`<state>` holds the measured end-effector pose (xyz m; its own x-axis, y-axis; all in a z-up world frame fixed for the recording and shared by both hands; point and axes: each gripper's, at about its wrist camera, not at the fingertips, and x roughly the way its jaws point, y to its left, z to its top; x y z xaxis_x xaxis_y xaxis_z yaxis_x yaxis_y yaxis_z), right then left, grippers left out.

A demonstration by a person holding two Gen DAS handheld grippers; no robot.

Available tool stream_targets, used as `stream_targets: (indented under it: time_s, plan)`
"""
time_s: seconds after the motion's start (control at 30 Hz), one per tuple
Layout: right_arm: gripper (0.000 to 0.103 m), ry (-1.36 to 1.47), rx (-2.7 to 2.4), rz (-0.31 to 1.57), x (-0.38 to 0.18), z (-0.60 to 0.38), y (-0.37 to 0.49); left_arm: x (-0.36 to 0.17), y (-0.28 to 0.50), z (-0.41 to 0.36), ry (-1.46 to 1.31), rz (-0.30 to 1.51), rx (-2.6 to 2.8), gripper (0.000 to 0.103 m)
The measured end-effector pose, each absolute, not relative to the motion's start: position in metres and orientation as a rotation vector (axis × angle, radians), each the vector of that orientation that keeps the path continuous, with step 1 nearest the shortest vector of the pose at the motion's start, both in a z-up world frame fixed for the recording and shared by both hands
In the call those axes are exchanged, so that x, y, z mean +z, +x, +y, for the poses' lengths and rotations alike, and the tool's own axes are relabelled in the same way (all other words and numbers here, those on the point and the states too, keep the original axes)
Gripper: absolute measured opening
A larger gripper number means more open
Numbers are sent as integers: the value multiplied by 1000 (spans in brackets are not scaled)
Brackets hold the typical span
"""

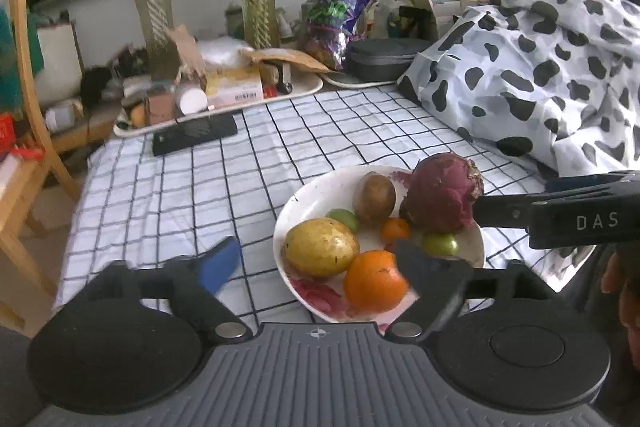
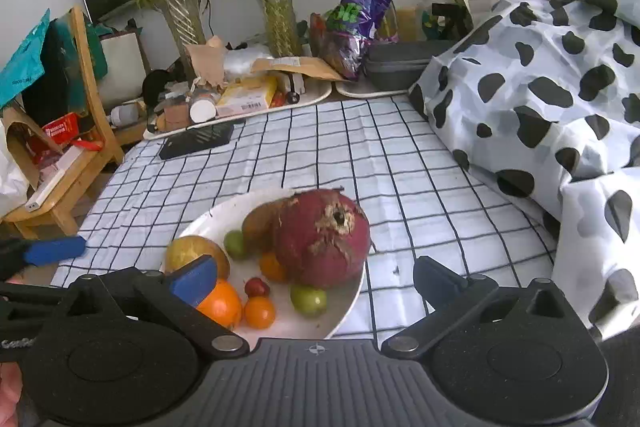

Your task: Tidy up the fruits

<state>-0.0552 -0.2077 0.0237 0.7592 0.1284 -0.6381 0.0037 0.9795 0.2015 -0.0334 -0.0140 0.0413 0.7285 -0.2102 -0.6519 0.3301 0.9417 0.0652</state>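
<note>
A white plate sits on the checked cloth and holds several fruits: a large purple-red fruit, a yellow fruit, a brown fruit, an orange, small orange and green fruits. My left gripper is open and empty, low over the plate's near left side. My right gripper is open and empty, its fingers either side of the plate's near part; in the left wrist view it reaches in beside the purple-red fruit.
A cow-print duvet is piled on the right. A black flat device lies on the cloth behind. Cluttered trays, vases with plants and a wooden chair stand at the back and left.
</note>
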Motion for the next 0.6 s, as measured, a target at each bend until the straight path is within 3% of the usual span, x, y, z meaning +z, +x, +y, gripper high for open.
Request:
stream_targets:
  time_s: [0.07,0.6]
  plan:
    - [103,195,66,716,23,-206,-58,42,-36,-16,206,680,-283,103]
    - [103,122,35,831,14,-195,-63,20,-26,-13,203,864,-313,103]
